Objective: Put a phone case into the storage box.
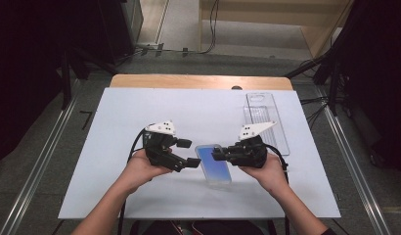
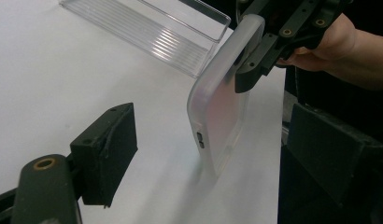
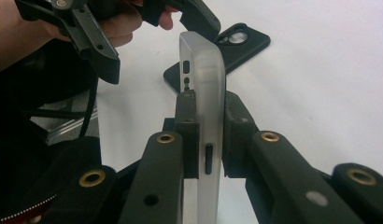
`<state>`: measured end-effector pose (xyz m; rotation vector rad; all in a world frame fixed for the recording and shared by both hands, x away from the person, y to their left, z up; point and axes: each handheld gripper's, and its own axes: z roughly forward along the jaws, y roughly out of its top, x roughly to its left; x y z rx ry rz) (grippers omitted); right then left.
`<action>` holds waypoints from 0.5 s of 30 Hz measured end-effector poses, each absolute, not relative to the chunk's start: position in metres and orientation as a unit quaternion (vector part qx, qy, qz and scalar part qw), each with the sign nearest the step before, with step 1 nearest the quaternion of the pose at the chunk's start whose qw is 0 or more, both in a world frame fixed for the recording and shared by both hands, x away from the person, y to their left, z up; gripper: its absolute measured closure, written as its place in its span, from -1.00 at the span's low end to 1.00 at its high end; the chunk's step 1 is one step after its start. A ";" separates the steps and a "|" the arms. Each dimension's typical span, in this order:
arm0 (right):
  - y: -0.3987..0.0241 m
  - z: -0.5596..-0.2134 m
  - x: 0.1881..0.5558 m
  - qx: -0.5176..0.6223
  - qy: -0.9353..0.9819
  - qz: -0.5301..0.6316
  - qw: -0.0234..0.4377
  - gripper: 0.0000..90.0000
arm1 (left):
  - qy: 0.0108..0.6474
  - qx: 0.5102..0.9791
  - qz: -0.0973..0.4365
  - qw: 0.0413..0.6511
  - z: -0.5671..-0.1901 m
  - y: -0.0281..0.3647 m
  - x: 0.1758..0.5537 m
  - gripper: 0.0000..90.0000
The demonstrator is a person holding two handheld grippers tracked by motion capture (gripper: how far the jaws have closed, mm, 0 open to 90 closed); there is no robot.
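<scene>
You are working at a white table top point(image 1: 140, 147) laid over a wooden board whose far edge shows, with grey floor, metal rails and dark equipment around it and cables trailing at the back. A clear plastic tray point(image 1: 265, 117) lies at the far right of the table. Your right gripper point(image 1: 219, 154) has its jaws closed on the phone in a frosted clear case point(image 1: 214, 164), pinching it across its thickness near one long edge; in the right gripper view the two pads press flat on either face of it point(image 3: 202, 107) and it stands edge-on between them. In the high view the phone sits between your two hands, screen side showing blue, tilted up off the table with its near end low. Your left gripper point(image 1: 188, 152) holds its jaws wide apart with nothing between them, just beside the phone's left side; in the left gripper view the phone point(image 2: 222, 107) hangs ahead of its two pads, apart from both. A black phone case point(image 3: 227, 49) lies flat on the table beyond the phone in the right gripper view, partly hidden behind it. Whether the phone's lower corner touches the table is hard to tell.
</scene>
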<state>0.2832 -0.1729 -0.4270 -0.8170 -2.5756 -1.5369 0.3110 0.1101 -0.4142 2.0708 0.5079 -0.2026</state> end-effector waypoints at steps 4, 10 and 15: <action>-0.172 -0.428 0.283 -0.259 -0.830 -0.493 0.018 0.72 | 0.202 0.848 -0.083 0.483 -0.413 0.110 0.311 -0.60; -0.171 -0.428 0.283 -0.251 -0.830 -0.497 0.021 0.72 | 0.192 0.845 -0.086 0.491 -0.413 0.110 0.311 -0.53; -0.171 -0.428 0.283 -0.244 -0.831 -0.500 0.027 0.72 | 0.188 0.846 -0.092 0.491 -0.414 0.110 0.311 -0.39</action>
